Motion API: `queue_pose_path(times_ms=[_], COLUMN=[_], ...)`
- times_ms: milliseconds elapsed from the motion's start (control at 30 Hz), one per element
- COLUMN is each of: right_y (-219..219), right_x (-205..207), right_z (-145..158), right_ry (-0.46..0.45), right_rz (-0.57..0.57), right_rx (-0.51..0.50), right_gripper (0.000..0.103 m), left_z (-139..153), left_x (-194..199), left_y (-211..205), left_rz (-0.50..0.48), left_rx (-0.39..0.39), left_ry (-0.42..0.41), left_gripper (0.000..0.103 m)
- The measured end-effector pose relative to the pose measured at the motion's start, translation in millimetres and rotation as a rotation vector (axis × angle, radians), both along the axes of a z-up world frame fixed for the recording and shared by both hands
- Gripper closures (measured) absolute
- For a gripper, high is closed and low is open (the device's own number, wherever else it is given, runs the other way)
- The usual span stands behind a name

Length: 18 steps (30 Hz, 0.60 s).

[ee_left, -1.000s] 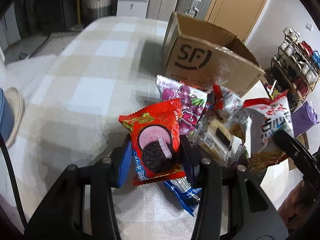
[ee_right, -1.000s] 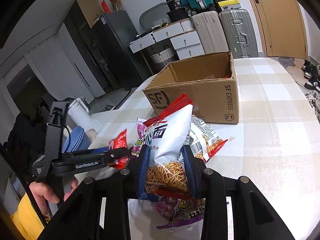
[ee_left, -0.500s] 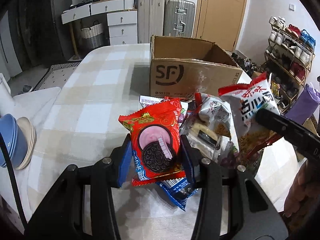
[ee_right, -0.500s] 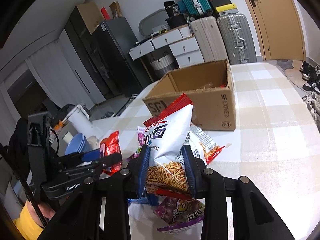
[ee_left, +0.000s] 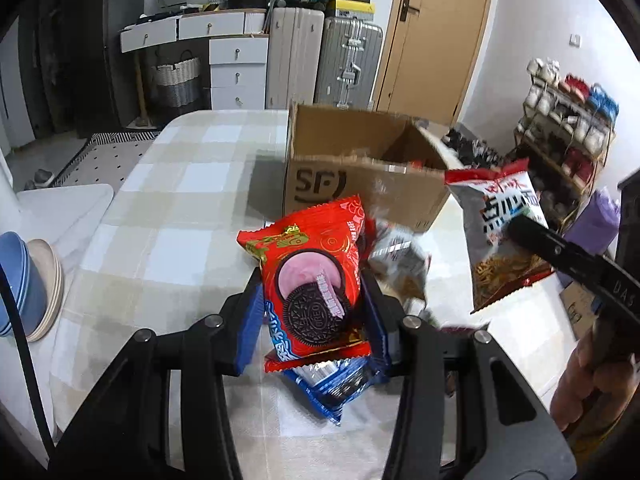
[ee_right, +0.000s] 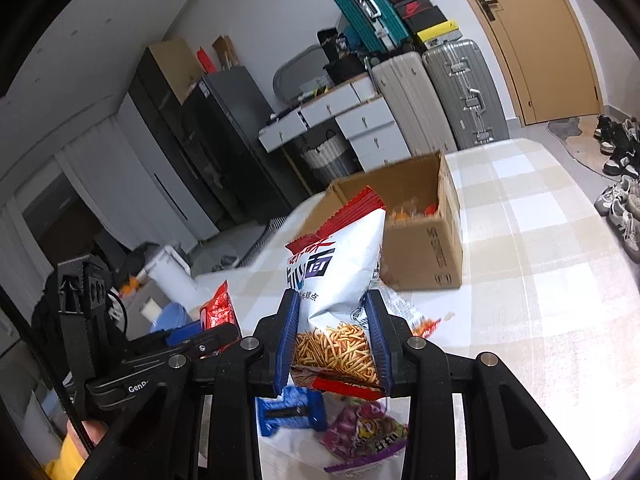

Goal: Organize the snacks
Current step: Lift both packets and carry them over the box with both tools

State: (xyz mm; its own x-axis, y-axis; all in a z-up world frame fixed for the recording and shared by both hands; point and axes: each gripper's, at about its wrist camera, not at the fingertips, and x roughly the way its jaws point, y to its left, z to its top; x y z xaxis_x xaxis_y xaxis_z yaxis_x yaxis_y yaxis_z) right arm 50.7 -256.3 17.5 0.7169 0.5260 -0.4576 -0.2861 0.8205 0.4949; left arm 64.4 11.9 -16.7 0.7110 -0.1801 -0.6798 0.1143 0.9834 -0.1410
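My left gripper (ee_left: pixel 314 300) is shut on a red Oreo packet (ee_left: pixel 316 280) and holds it up above the table, in front of the open SF cardboard box (ee_left: pixel 360 176). My right gripper (ee_right: pixel 334 312) is shut on a white and red noodle-snack bag (ee_right: pixel 338 264), also lifted, short of the box (ee_right: pixel 420 236). That bag shows at the right of the left wrist view (ee_left: pixel 504 236). The left gripper and its red packet (ee_right: pixel 218 308) show at the lower left of the right wrist view. Loose snacks lie below: a blue packet (ee_left: pixel 336 384) and a purple packet (ee_right: pixel 364 436).
The checked tablecloth (ee_left: pixel 180 184) covers the table. Stacked bowls (ee_left: pixel 24 284) stand at its left edge. Some snacks lie inside the box (ee_right: pixel 412 208). Suitcases (ee_left: pixel 344 64), drawers and a shoe rack (ee_left: pixel 568 128) stand beyond the table.
Both grippers have risen with their snacks. The views now tilt up and show more of the room. The noodle bag has moved up toward the box.
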Motion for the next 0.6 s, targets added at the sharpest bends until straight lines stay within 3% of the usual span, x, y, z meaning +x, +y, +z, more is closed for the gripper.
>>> queue_pose_path(times_ms=[367,600], right_y=[-2,5], right_x=[27,56], right_z=[51,73], right_ry=[-0.037,-0.059], right_rz=[-0.024,-0.035], right_rx=[0.008,-0.042], right_gripper=[0.069,0.069], left_z=[60,83], left_x=[29,75], left_y=[2,-7], left_rz=[-0.020,-0.044], left_rx=[-0.051,-0.063], left_ry=[-0.039,-0.021], left_gripper=[0.061,0.061])
